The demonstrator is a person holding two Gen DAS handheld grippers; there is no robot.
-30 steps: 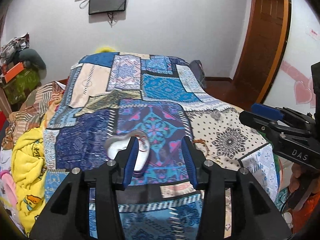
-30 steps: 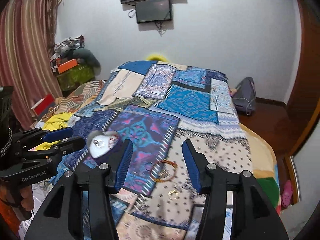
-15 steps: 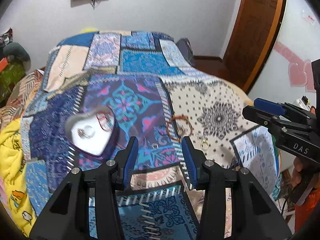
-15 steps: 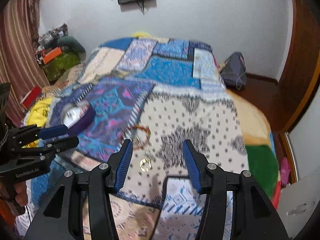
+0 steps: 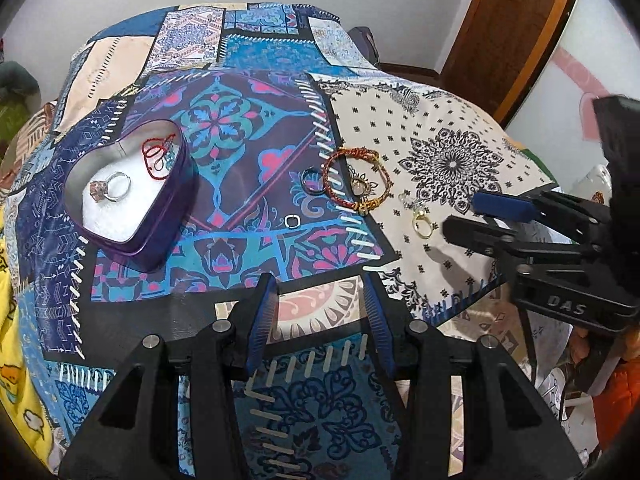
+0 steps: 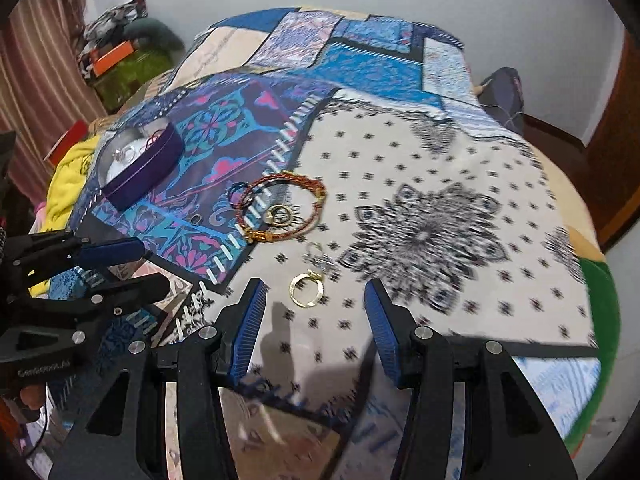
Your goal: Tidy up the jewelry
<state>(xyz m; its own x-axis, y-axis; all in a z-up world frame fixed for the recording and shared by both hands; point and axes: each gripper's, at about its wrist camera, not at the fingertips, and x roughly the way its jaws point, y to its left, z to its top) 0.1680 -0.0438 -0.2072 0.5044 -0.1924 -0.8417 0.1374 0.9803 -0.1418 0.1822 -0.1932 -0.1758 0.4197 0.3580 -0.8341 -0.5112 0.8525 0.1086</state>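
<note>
The right gripper (image 6: 315, 290) hangs over the patchwork bedspread (image 6: 440, 168) with jaws spread wide and empty; a gold ring (image 6: 307, 289) lies flat just beyond its tips. The left gripper (image 5: 320, 280) is likewise wide and empty. Far left, the heart-shaped tin (image 5: 132, 196) points its tip nearward, holding a stone ring (image 5: 110, 188) and red cord (image 5: 156, 156).

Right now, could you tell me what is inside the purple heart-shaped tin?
The purple heart-shaped tin holds a silver ring and a red cord bracelet on its white lining. Its near wall hides nothing obvious.
</note>
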